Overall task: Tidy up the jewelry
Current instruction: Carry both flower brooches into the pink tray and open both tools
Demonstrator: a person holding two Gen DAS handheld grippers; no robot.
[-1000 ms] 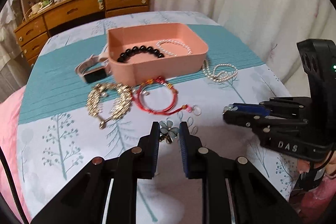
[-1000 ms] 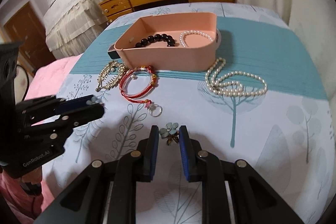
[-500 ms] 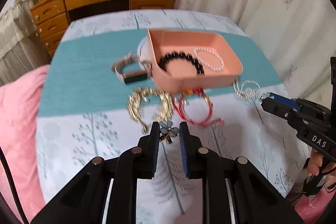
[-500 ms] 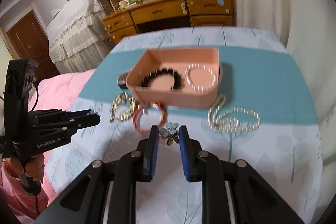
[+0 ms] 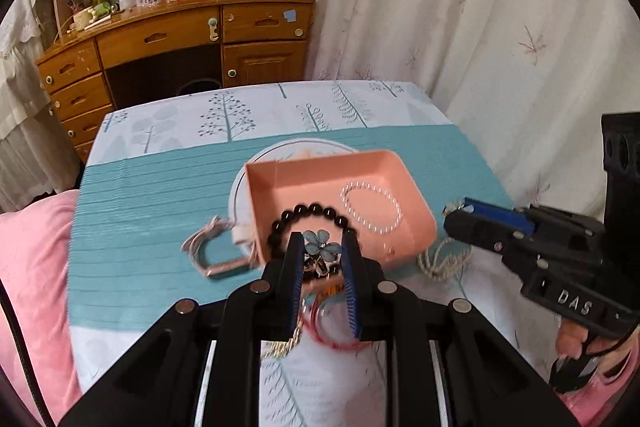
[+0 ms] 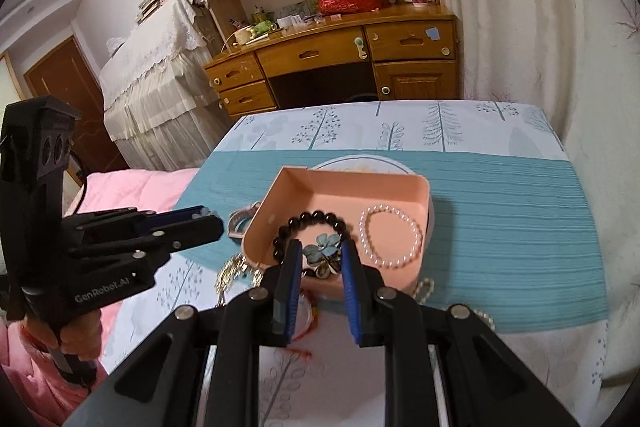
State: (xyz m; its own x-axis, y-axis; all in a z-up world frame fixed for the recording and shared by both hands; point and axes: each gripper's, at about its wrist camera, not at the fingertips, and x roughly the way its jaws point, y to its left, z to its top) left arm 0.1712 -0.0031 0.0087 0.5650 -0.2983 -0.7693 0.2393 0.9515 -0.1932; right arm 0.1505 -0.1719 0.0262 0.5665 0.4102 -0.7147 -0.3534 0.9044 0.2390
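Note:
Both wrist views show a blue flower brooch held between the fingers. My left gripper (image 5: 321, 251) is shut on a blue flower brooch (image 5: 319, 243) and holds it above the near edge of the pink tray (image 5: 416, 211). My right gripper (image 6: 320, 254) is shut on a blue flower brooch (image 6: 323, 245) over the same tray (image 6: 400, 183). The tray holds a black bead bracelet (image 5: 308, 213) and a small pearl bracelet (image 5: 372, 205). The other gripper appears shut at each view's side.
A watch (image 5: 212, 247), a gold bracelet (image 5: 280, 345), a red cord bracelet (image 5: 332, 327) and a pearl necklace (image 5: 442, 259) lie on the tablecloth around the tray. A wooden desk (image 5: 180, 43) stands behind the table, curtains on the right, pink bedding on the left.
Both grippers have risen from the tablecloth with the flower brooch and moved forward, so the brooch now hangs over the pink tray's near side.

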